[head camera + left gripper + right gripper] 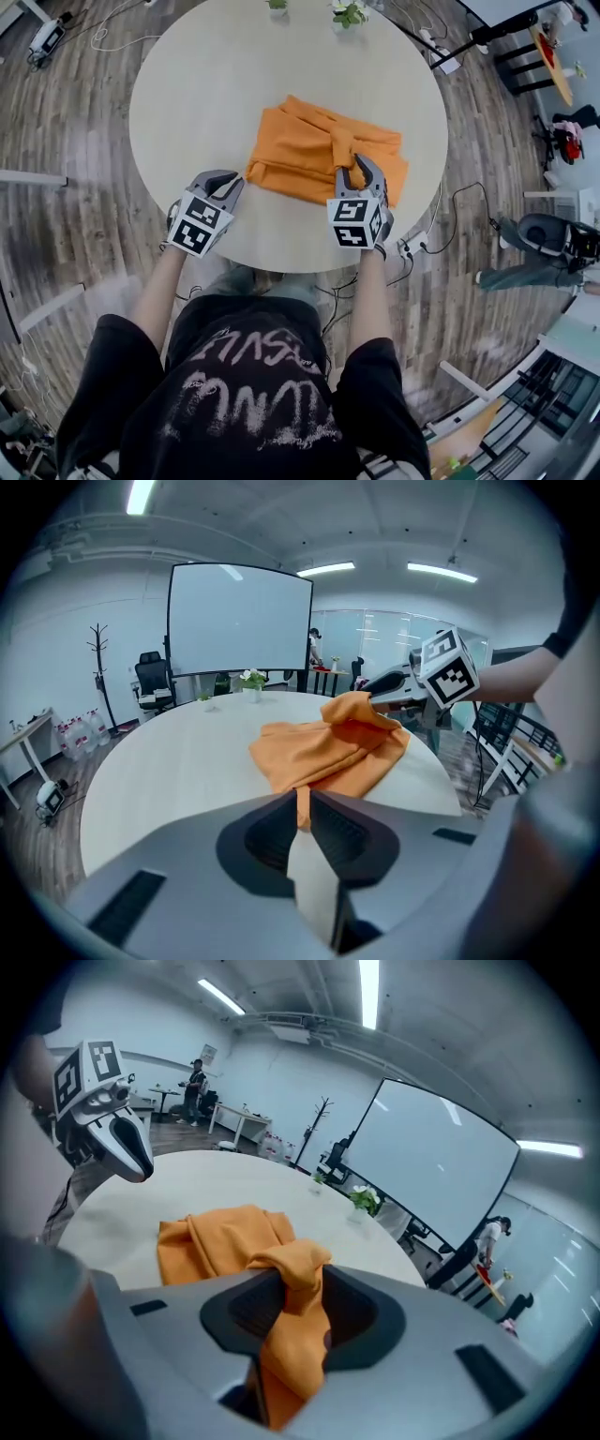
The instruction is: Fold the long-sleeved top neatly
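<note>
An orange long-sleeved top (319, 150) lies partly folded in the middle of a round white table (187, 84). My right gripper (356, 167) is at the top's near right part, shut on a bunched strip of orange cloth (295, 1279) that it lifts into a peak (352, 708). My left gripper (231, 181) sits at the top's near left corner with its jaws almost together. A thin edge of orange cloth (302, 810) shows between its tips. In the left gripper view the right gripper (394, 688) shows beyond the top. The left gripper (131, 1152) shows in the right gripper view.
Two small potted plants (349, 11) (277, 5) stand at the table's far edge. The table's near edge (281, 267) is just in front of the person. Cables and a power strip (412, 246) lie on the wooden floor. A large screen (239, 621) stands behind the table.
</note>
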